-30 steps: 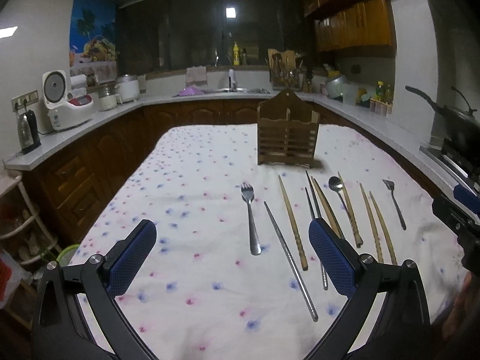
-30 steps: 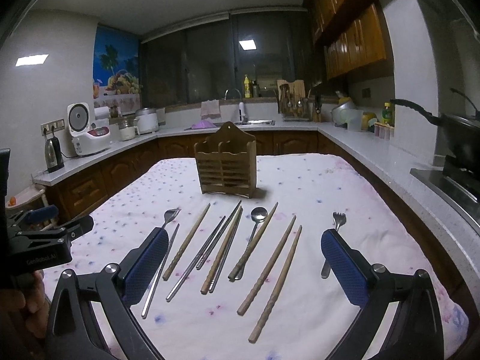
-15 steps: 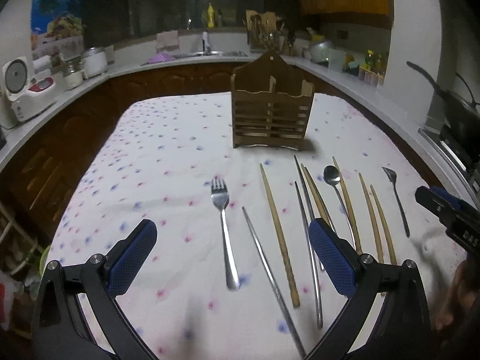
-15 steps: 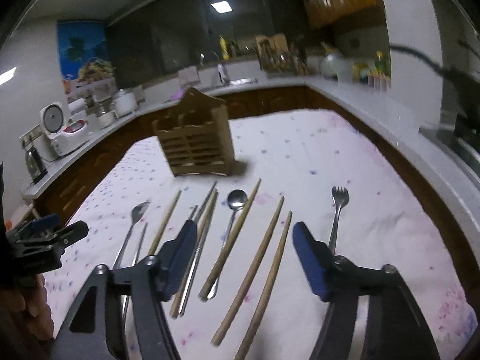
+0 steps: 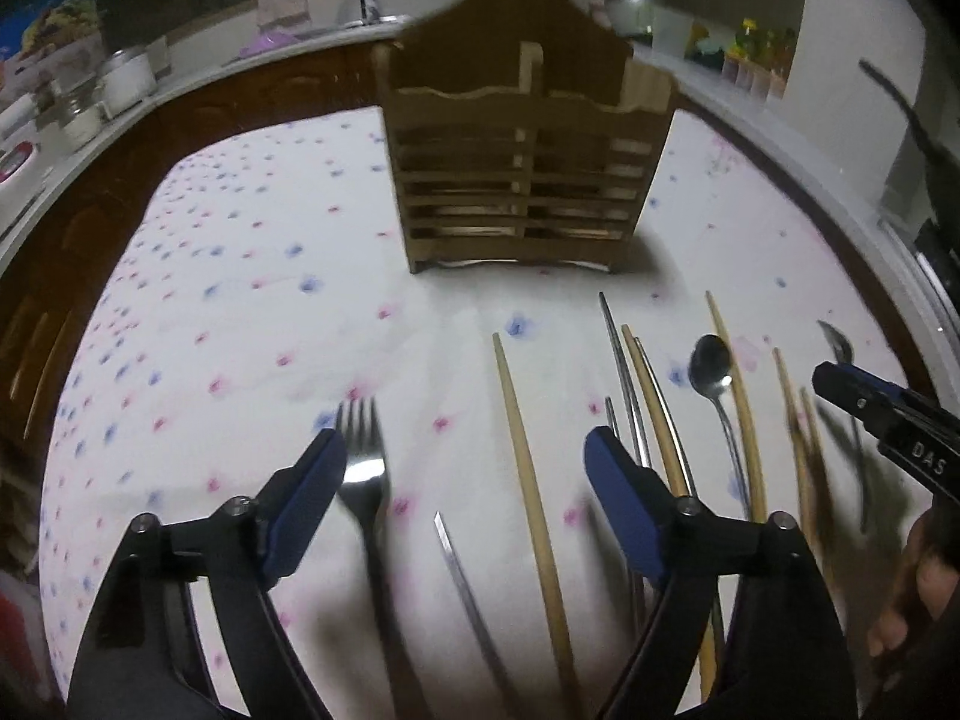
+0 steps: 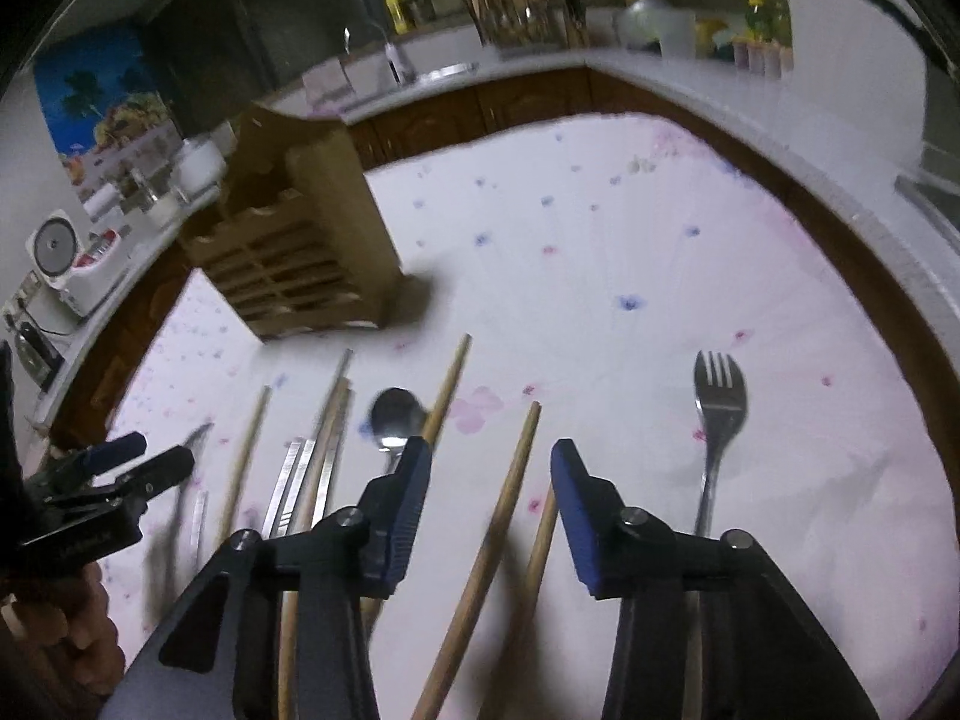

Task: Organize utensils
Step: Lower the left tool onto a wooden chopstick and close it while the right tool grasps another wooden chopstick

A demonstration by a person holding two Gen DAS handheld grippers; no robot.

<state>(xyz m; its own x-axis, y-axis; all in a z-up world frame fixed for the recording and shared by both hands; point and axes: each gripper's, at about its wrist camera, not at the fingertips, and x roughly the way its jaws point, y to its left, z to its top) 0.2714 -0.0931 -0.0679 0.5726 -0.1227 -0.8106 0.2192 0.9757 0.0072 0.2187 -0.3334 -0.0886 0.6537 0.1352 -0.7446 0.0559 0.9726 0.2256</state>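
Two forks (image 5: 359,468) (image 6: 719,399), one spoon (image 6: 396,420), one wooden holder (image 5: 522,162)

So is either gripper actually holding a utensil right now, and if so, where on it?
Nothing is held yet. The right gripper is closing around two wooden chopsticks near mid-length, pads not touching. The left gripper is closing over a fork and other utensils, gripping none.

Dim kitchen, dark wooden cabinets (image 6: 456,114)
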